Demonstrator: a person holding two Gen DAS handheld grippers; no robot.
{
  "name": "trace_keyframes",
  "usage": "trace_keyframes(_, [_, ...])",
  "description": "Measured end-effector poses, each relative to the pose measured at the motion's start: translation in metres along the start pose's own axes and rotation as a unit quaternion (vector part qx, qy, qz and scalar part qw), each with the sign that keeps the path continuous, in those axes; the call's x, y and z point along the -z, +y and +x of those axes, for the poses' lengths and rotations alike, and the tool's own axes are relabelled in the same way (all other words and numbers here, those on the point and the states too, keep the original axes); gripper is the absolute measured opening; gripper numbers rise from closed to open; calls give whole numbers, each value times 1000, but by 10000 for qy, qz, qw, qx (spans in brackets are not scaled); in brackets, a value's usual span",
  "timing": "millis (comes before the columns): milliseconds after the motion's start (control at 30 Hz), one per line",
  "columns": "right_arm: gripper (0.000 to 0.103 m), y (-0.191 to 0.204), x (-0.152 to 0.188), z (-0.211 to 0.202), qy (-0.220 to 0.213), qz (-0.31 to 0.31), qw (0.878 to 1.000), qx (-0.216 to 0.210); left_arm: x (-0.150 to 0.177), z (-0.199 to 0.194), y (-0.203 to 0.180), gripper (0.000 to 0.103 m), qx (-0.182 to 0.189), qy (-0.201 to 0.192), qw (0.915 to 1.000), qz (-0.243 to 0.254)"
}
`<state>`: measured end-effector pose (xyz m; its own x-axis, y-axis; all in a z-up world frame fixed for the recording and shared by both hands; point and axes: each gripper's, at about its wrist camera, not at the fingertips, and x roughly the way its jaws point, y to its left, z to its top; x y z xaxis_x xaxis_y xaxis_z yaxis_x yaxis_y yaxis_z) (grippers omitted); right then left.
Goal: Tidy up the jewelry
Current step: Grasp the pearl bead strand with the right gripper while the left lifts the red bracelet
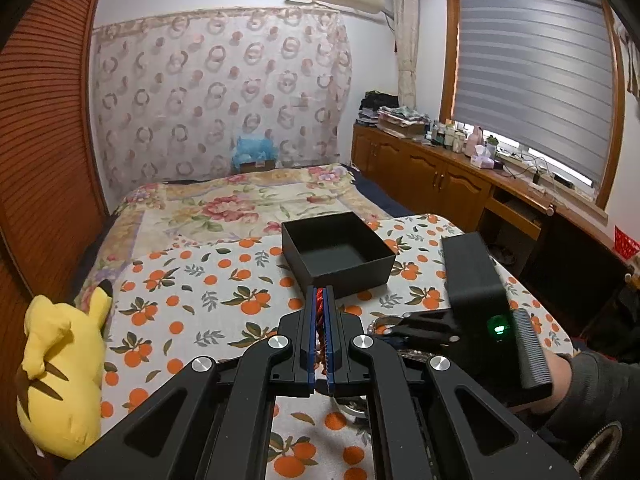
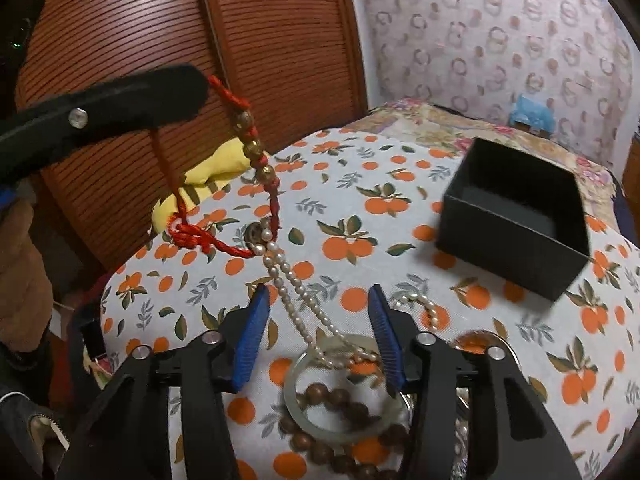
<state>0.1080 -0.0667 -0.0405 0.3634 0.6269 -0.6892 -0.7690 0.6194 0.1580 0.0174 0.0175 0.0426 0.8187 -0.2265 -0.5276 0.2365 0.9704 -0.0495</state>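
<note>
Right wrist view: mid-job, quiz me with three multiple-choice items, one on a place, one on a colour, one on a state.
1. Where does the open black square box stand?
A. on the orange-print cloth
B. on the window counter
C. on the floor

2. What colour is the braided cord bracelet with brass beads?
A. blue
B. red
C. white

3. How does the white pearl strand lie?
A. coiled inside the box
B. hanging from the red cord and trailing onto the cloth
C. clamped by the right claw

Key: 1 A, orange-print cloth shows under the box. 2 B, the cord is plainly red. 3 B, it runs between the open pads of the right claw.
</note>
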Motion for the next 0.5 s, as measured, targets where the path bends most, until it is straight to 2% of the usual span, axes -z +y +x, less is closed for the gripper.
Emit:
trace_keyframes(33, [34, -1, 0, 1, 34, -19, 10000, -4, 0, -1, 1, 3, -5, -9, 10000, -5])
trace_keyframes(67, [20, -1, 1, 3, 69, -39, 10000, -21, 0, -1, 2, 3, -15, -11, 10000, -7])
trace_keyframes(100, [13, -1, 1, 3, 82, -55, 10000, -4, 0, -2, 3, 3, -21, -13, 10000, -11])
trace_keyframes(133, [10, -1, 1, 1, 60, -66, 10000, 20, 1, -2, 4, 3, -45, -2, 10000, -9])
trace_keyframes(367, [10, -7, -4, -28, -369, -98, 9992, 84, 16, 19, 13, 3, -280, 283, 9992, -45])
trace_keyframes(500, [10, -15, -10, -49, -676, -7, 9975, 189, 25, 32, 17, 2, -287, 438, 9986, -89])
